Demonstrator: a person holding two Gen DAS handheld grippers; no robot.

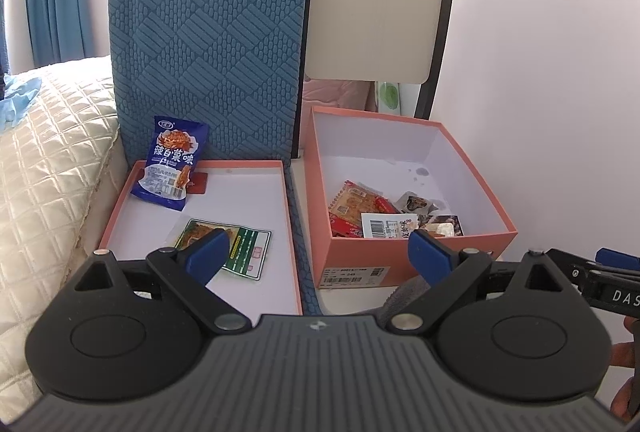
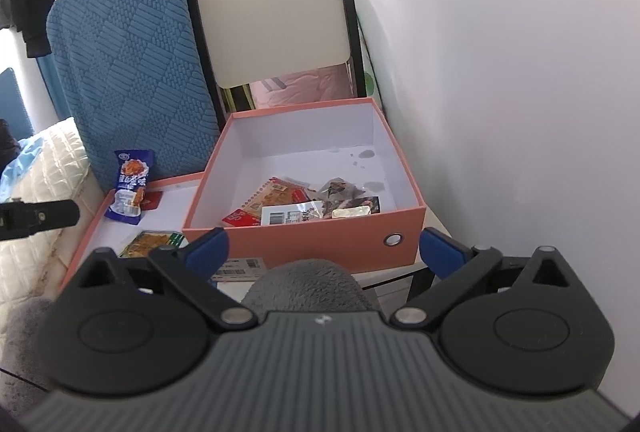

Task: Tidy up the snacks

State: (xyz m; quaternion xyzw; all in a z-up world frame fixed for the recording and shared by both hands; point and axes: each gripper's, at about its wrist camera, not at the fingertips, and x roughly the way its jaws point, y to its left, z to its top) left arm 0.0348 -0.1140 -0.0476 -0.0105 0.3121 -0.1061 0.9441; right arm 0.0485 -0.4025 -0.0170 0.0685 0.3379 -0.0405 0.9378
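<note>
Salmon-pink cardboard box point(image 2: 304, 232) sits ahead of the right gripper point(image 2: 324, 252), whose jaws gape empty; snack packets point(image 2: 296, 207) lie inside. Its shallow lid point(image 1: 200, 232) lies ahead of the left gripper point(image 1: 316, 252), also spread wide, holding a blue packet point(image 1: 172, 163) reading "辣白菜味" and a green-labelled packet point(image 1: 236, 244).
</note>
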